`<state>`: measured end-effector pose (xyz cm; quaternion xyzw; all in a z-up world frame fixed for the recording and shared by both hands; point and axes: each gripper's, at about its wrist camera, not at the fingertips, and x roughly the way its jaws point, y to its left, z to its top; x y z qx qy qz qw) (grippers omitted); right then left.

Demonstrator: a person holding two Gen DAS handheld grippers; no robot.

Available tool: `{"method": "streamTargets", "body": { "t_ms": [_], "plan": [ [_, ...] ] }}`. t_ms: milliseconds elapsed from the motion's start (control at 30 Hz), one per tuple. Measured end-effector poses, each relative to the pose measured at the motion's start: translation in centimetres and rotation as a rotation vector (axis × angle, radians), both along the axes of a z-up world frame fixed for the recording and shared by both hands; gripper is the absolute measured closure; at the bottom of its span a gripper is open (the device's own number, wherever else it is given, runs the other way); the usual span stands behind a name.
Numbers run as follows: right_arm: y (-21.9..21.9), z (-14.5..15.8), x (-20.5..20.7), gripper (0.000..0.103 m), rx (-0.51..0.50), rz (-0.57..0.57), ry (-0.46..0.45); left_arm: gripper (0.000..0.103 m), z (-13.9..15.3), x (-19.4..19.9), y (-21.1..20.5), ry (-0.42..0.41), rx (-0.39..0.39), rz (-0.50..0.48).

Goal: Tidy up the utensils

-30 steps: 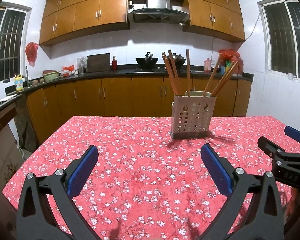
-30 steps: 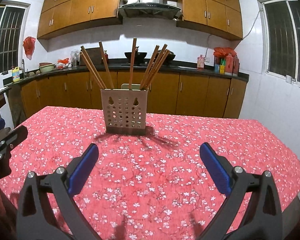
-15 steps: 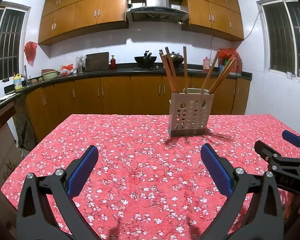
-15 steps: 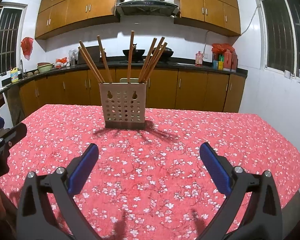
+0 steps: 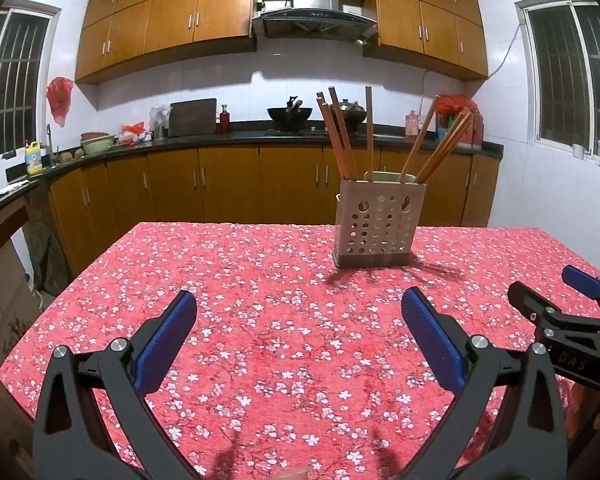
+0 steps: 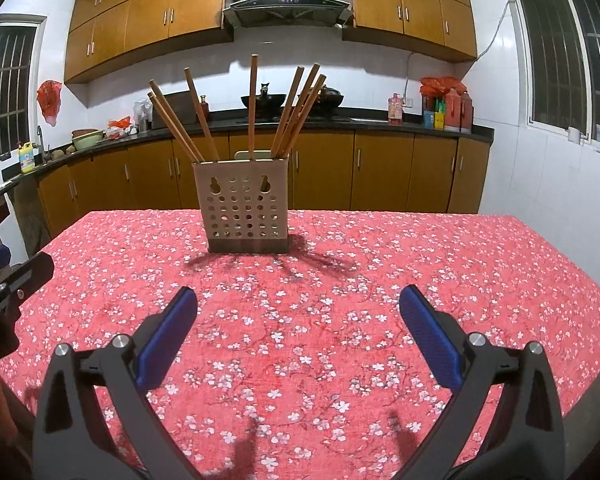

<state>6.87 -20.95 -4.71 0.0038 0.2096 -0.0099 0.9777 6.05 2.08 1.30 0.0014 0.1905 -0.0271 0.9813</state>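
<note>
Item: perforated utensil holder (image 5: 378, 226), upright on the red floral tablecloth (image 5: 260, 320), toward the far side of the table, well apart from both grippers; contents: wooden chopsticks (image 5: 342, 136) fanned out in two loose groups, all standing inside, none seen lying on the cloth. Left gripper (image 5: 300, 338): fingers spread wide, grasping nothing, low over the near edge. Right gripper (image 6: 298, 332): likewise released and empty, beside the left. Change over the last second: both cameras draw back slightly, the holder sitting smaller and farther in each view; holder and chopsticks unmoved. Assessment: with every visible utensil already housed and both grippers retreating empty, the task reads as complete or nearly so
</note>
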Motion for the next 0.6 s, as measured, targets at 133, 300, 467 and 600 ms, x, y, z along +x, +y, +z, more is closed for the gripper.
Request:
{"method": "streamTargets", "body": {
  "t_ms": [133,300,467,600],
  "plan": [
    [-0.05,0.03,0.04,0.004,0.001,0.000,0.000,0.002,0.01,0.02,-0.01,-0.001,-0.001,0.000],
    [-0.07,0.03,0.07,0.004,0.002,0.000,0.000,0.002,0.05,0.04,-0.08,-0.001,-0.002,-0.001],
    [-0.04,0.02,-0.01,0.004,0.002,0.001,0.001,0.002,0.06,0.03,-0.18,0.000,-0.002,-0.003],
    [0.00,0.04,-0.01,0.004,0.002,0.001,0.001,0.002,0.05,0.02,-0.22,0.000,-0.002,-0.002]
  ]
}}
